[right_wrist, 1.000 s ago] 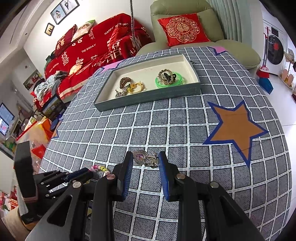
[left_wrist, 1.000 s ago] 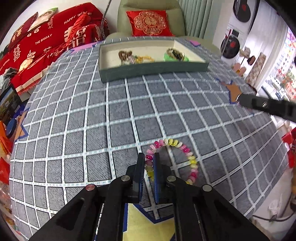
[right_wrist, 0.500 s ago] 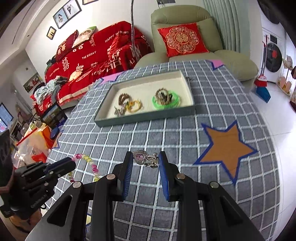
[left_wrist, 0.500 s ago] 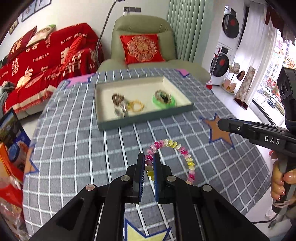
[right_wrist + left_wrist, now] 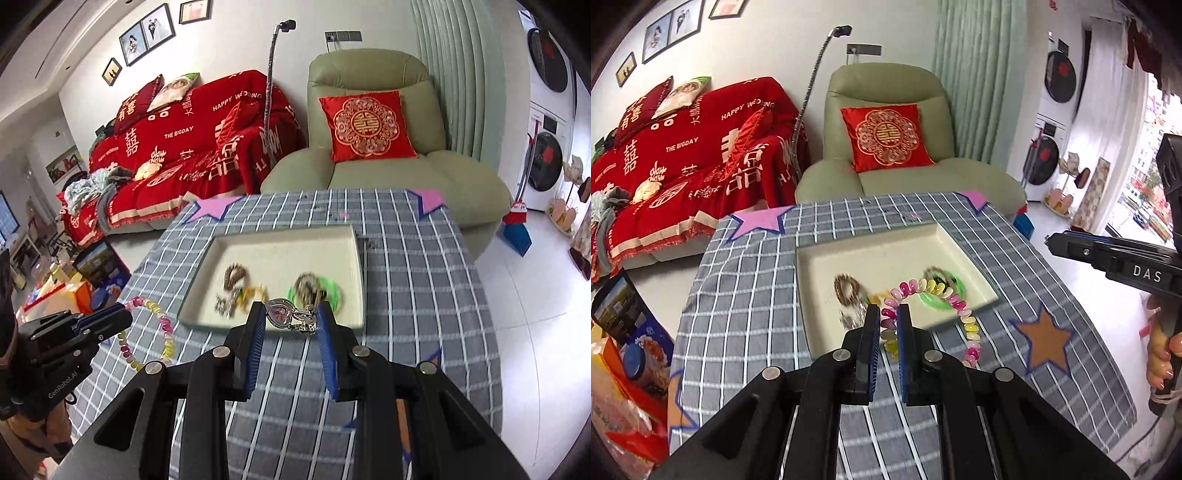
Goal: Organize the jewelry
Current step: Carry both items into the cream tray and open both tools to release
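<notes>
My left gripper (image 5: 885,315) is shut on a pink, yellow and white beaded bracelet (image 5: 955,304) and holds it in the air near the front edge of a shallow cream tray (image 5: 875,251). It also shows in the right wrist view (image 5: 127,317), the bracelet (image 5: 162,325) hanging from it. My right gripper (image 5: 291,314) is shut on a silver heart pendant piece (image 5: 290,317), held above the tray's front edge (image 5: 273,326). The tray holds a green bangle (image 5: 330,290), a brown bead bracelet (image 5: 234,275) and a gold piece (image 5: 253,291).
The table wears a grey checked cloth (image 5: 413,266) with paper stars: orange (image 5: 1045,339), pink (image 5: 761,221). A green armchair (image 5: 373,147) and red sofa (image 5: 192,136) stand behind. Boxes and bags (image 5: 624,343) lie left of the table.
Both grippers have lifted their jewelry off the cloth and carried it forward toward the tray. The bracelet now hangs in the air; the pendant is over the tray's front edge.
</notes>
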`<state>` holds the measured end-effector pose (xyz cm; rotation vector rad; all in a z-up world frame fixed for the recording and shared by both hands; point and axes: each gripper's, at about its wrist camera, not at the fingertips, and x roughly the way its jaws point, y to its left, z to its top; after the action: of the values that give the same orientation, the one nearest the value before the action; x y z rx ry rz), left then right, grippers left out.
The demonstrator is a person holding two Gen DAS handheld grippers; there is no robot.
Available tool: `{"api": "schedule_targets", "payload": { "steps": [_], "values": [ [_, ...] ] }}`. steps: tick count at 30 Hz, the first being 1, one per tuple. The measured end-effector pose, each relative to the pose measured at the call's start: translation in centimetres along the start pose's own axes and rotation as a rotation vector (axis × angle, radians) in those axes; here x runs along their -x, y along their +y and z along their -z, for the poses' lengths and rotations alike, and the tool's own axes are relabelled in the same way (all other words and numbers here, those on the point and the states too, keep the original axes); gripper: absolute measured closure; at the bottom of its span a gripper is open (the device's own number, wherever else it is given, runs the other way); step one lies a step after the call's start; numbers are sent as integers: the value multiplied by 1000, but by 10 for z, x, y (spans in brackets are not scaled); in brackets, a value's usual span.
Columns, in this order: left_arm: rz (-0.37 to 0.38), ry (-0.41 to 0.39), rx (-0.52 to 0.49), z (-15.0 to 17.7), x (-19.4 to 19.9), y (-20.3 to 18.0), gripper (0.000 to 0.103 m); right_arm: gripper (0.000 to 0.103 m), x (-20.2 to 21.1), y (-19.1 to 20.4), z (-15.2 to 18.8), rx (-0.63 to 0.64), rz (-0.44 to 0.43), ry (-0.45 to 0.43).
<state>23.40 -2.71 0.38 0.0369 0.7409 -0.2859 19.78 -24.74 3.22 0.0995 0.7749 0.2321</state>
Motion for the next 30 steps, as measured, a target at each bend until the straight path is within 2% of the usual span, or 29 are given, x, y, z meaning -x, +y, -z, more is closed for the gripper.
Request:
{"api": "schedule_targets", "payload": {
  "steps": [5,10,19,30],
  "values": [
    [1,12,85,-22,-38,15,82,72,-26,0,-27,32,32,-1],
    [-25,41,143,-24,-84,23,82,72,-66,-3,-30,23,45,21],
    [-69,102,130,-13,-142,25,82,73,-141,-14,-12,-7,63,102],
    [-96,144,118,-2,-180,27,82,73,-188,-23,3,-9,86,161]
  ]
}}
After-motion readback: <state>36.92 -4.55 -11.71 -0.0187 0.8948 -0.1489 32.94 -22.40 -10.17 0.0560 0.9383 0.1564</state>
